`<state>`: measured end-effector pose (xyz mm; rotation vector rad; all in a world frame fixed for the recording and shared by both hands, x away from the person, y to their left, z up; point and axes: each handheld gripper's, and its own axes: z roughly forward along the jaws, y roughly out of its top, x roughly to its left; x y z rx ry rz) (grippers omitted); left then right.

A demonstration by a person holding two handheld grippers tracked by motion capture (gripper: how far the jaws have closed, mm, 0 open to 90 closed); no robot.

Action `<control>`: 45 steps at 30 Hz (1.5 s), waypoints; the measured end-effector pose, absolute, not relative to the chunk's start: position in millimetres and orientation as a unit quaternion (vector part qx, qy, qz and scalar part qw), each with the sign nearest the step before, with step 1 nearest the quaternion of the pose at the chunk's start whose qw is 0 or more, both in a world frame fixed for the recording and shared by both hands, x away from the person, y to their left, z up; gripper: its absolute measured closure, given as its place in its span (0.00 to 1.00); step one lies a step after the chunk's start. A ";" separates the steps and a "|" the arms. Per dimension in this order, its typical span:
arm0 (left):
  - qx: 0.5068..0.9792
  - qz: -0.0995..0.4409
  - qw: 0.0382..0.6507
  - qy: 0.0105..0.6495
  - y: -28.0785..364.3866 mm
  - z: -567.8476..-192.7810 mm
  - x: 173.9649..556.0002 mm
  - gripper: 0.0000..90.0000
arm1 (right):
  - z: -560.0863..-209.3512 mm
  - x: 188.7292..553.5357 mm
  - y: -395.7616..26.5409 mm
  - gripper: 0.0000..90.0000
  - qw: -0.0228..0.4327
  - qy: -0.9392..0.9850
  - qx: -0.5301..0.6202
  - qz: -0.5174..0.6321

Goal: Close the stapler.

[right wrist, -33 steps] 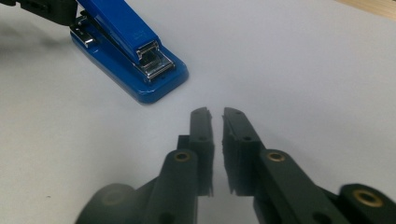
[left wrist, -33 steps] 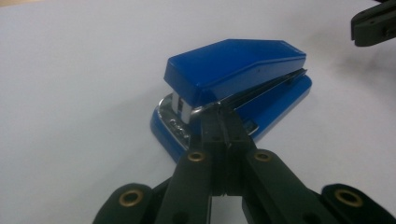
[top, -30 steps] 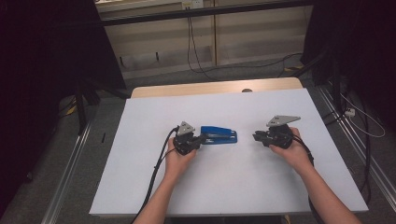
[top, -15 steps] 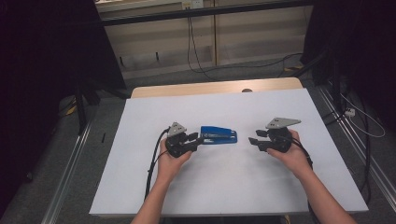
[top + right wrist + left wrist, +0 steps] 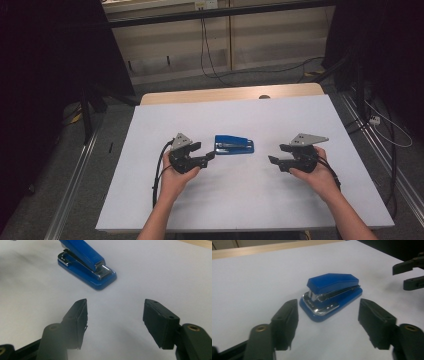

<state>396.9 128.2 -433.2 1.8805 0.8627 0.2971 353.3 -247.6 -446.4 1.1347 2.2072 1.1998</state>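
A blue stapler (image 5: 234, 145) with a chrome inner part lies flat on the white table top (image 5: 240, 205), about mid-table. My left gripper (image 5: 210, 156) is just left of it, open, jaws pointing at it with a small gap. The left gripper view puts the stapler (image 5: 332, 293) just beyond my open left gripper (image 5: 328, 320), with nothing between the pads. My right gripper (image 5: 272, 161) is to the stapler's right, farther off, also open. From the right gripper view the stapler (image 5: 87, 262) lies ahead and left of my open right gripper (image 5: 115, 315).
A wooden strip (image 5: 230, 94) runs along the table's far edge. Metal rails (image 5: 75, 190) flank the table on the floor, with cables (image 5: 380, 125) at the right. The right gripper's jaws (image 5: 409, 275) show at the far right of the left gripper view.
My left gripper has drawn back to the left, away from the stapler's end. The right gripper has shifted slightly toward the person. The stapler has not moved.
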 end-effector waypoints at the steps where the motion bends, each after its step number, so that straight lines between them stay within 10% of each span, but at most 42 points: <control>1: 0.777 0.123 0.502 0.358 129.9 -432.8 396.1 0.31 | -446.5 351.7 -248.0 0.39 0.191 0.786 0.404 0.428; 45: 0.776 0.134 0.498 0.363 182.0 -428.6 370.1 0.11 | -446.0 310.7 -266.5 0.26 0.196 0.784 0.411 0.422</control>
